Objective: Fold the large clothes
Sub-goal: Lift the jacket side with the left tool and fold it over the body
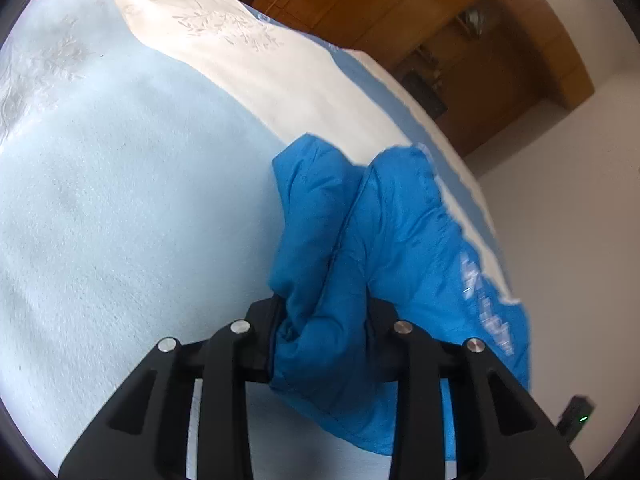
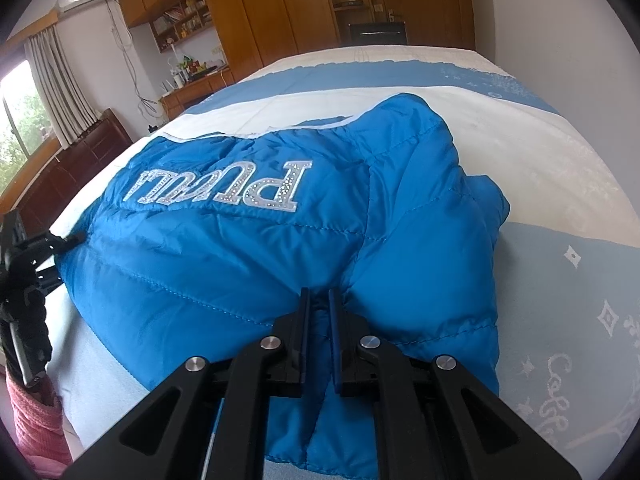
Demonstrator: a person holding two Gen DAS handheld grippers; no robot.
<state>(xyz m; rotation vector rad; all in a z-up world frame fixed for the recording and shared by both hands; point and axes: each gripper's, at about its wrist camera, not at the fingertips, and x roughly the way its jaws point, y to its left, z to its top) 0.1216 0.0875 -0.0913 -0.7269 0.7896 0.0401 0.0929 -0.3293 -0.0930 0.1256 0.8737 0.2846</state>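
Left wrist view: the left gripper (image 1: 324, 320) has its jaws set fairly wide around a thick wad of the blue padded jacket (image 1: 384, 240), clamped between its fingers (image 1: 276, 320). The bunched cloth stands up over the pale bedspread (image 1: 120, 200), with a wooden wardrobe (image 1: 460, 20) beyond. Gathered this thickly, the slippery shell could likely squirm out of the hold if pulled sideways, or drag extra layers along and spoil the fold.

Right wrist view: the right gripper (image 2: 319, 320) is nearly closed, pinching a thin fold at the jacket's (image 2: 240, 248) near edge. The garment lies spread across the bed, its silver lettering (image 2: 224, 188) upside down toward the camera, a puffed sleeve at right. The left gripper (image 2: 44, 248) grips the far left edge. If the two tools probably move unevenly, the padding may bunch, the pinch may slip, or the jacket may slide off the bedspread (image 2: 540, 160).
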